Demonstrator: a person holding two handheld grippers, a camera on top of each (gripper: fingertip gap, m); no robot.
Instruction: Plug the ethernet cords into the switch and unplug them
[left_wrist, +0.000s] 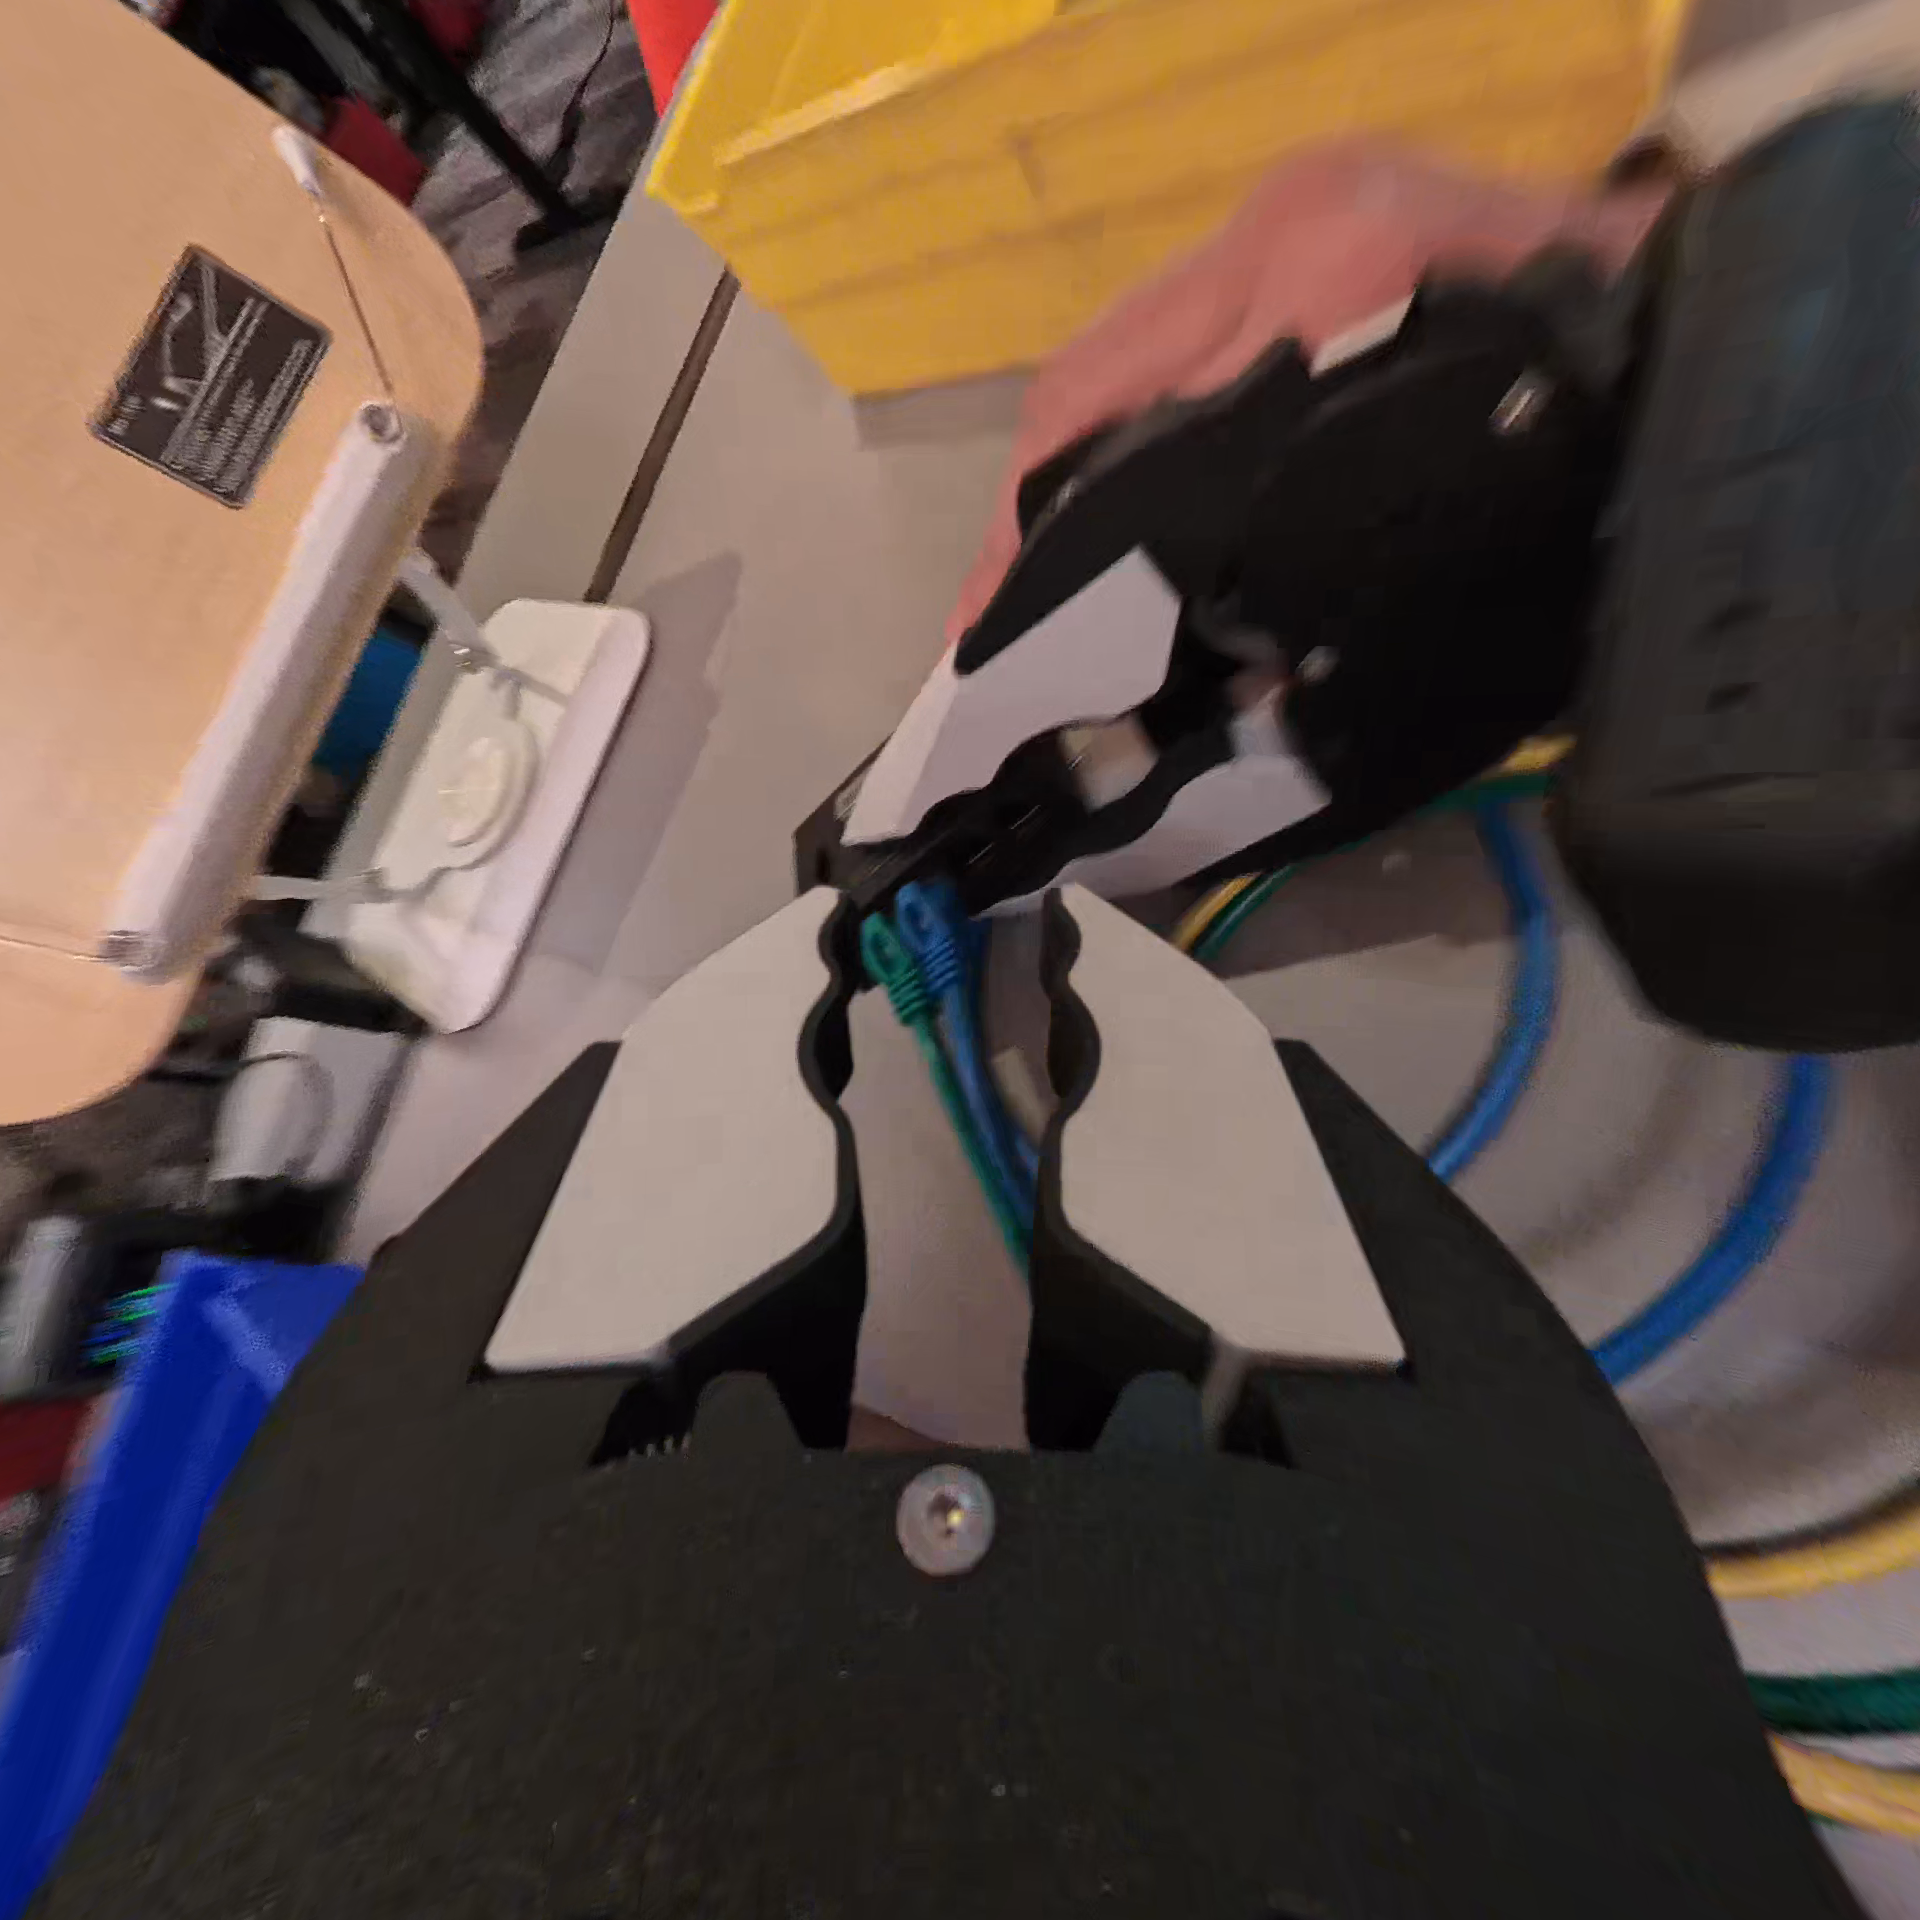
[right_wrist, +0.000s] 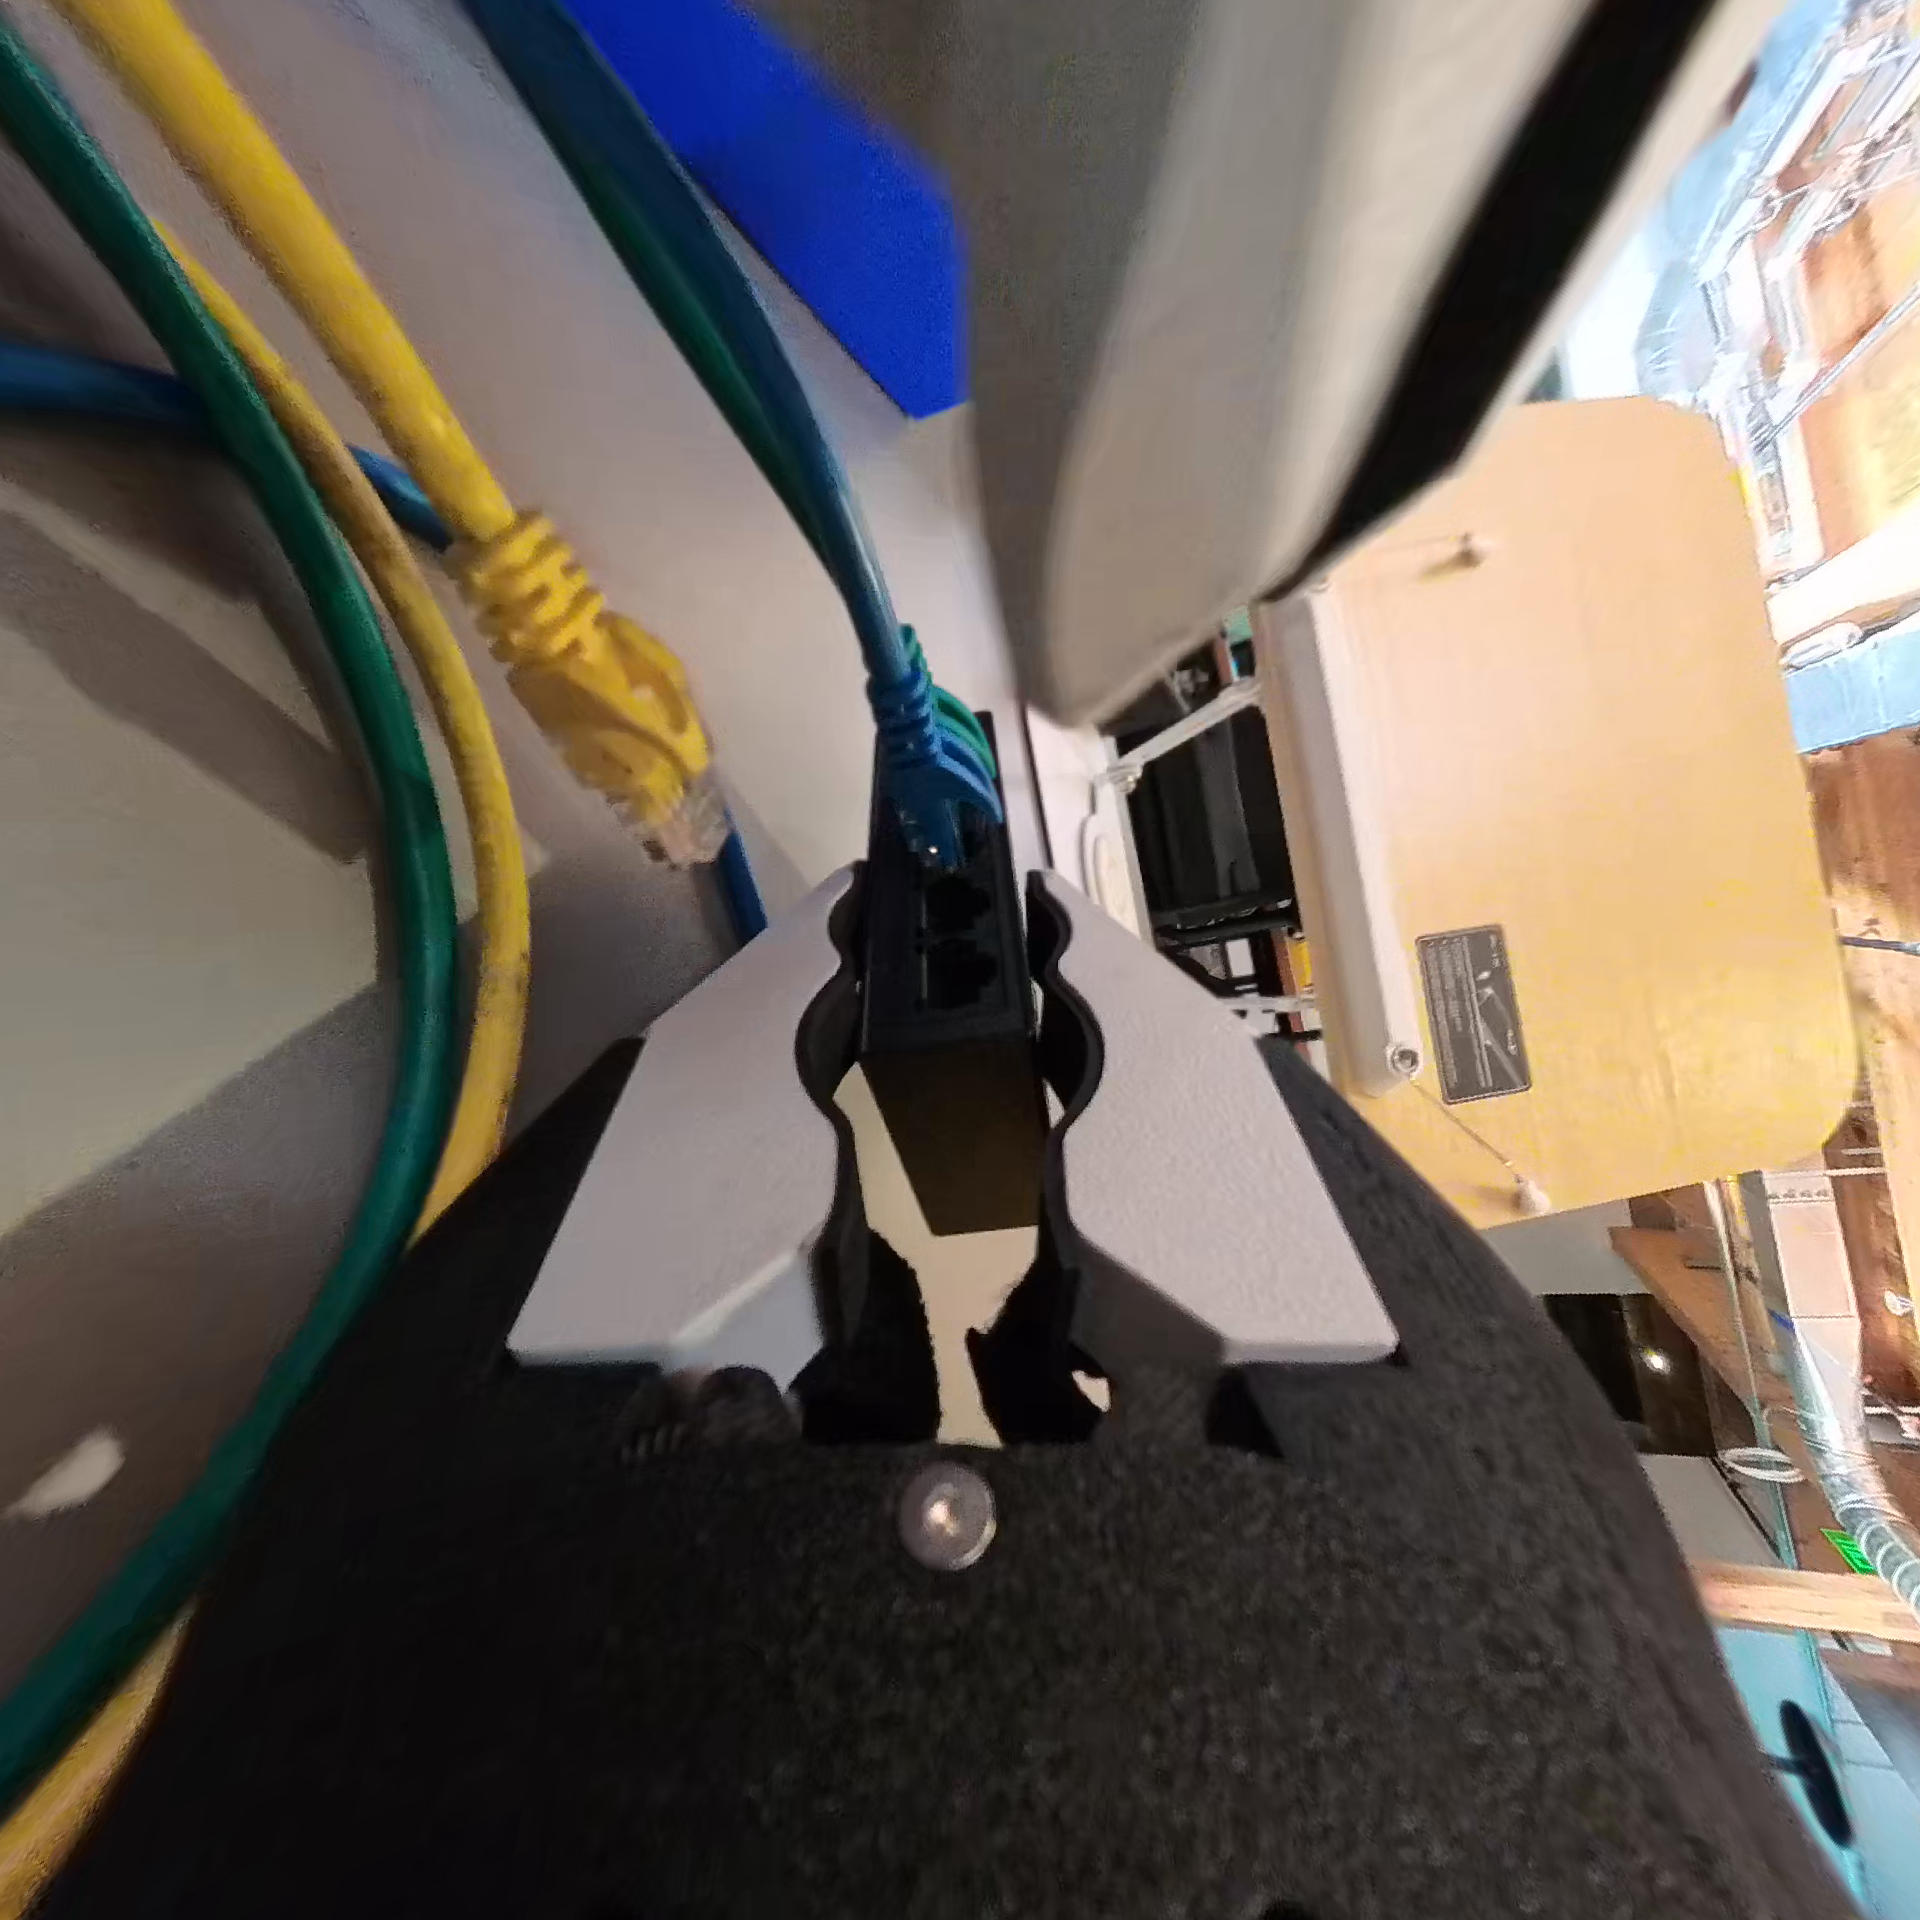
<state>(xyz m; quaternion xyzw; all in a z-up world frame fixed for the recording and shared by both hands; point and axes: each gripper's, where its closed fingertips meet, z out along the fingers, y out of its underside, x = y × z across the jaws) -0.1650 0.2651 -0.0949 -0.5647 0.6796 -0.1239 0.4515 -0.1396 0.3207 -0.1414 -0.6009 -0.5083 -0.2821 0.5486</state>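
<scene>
Clamping the small black switch between its two pale fingers, the right gripper holds the box end-on, with the port face turned up toward the camera and two empty ports showing nearest the fingers. Farther along that face a blue cord is plugged in, and a green cord sits in the port just behind it; both run away together toward a blue bin. A yellow cord lies loose on the grey counter to the left, its clear plug unconnected and well apart from the switch, beside a wide green loop of cable. In the left wrist view the left gripper has its jaws parted a moderate way with nothing between the pads; the blue plug and green plug sit just past its fingertips, and their cords trail back through the gap without being pinched. Across from it the right gripper reaches in from the upper right, blurred, held by a hand. A yellow bin stands beyond, and a tan chair back fills the left.
</scene>
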